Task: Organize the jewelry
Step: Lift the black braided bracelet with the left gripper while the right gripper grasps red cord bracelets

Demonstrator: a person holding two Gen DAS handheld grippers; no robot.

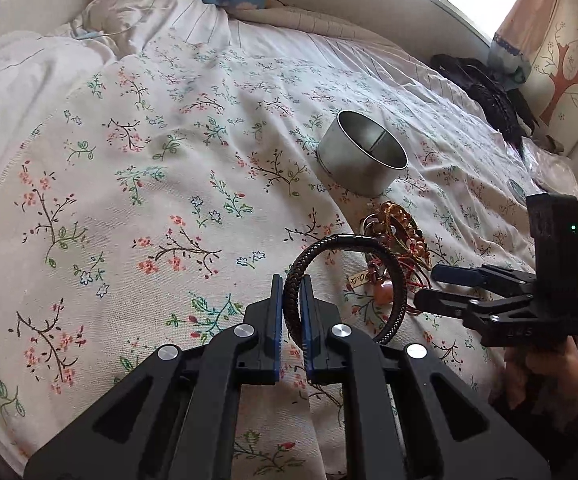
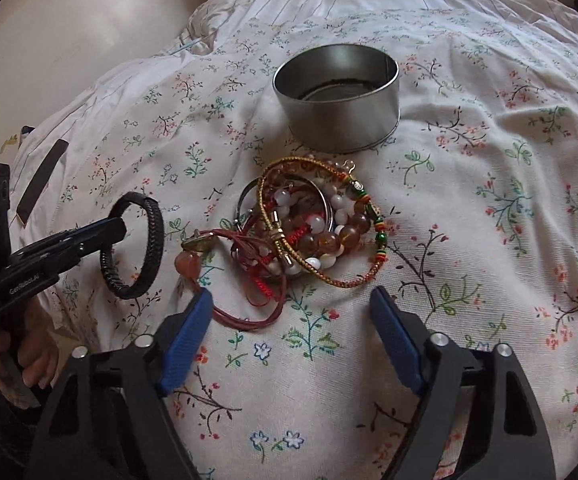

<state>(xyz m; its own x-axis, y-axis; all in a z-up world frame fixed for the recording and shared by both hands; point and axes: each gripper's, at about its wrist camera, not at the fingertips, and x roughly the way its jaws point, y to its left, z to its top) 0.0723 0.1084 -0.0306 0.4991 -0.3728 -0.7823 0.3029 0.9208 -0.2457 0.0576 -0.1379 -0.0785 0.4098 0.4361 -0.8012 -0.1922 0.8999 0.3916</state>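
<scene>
Jewelry pile (image 2: 305, 232) on floral bedspread (image 2: 469, 240)

A matt black braided leather-look bracelet (image 1: 309, 280) is clamped between ribbed blue pads (image 1: 276, 320), while ahead of them glossy glass-like beads (image 2: 329, 236), a dull brushed-metal tin (image 2: 337, 96) and soft floral cotton cloth (image 1: 129, 200) are seen.

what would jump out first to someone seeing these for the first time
The tangled heap of bracelets, beads and red cord, lies mid-bedspread just in front of the open metal tin. Left of the heap, the left gripper is shut on a black braided bracelet held clear of the pile. The right gripper hangs open at the heap's near edge, nothing between its jaws.
</scene>
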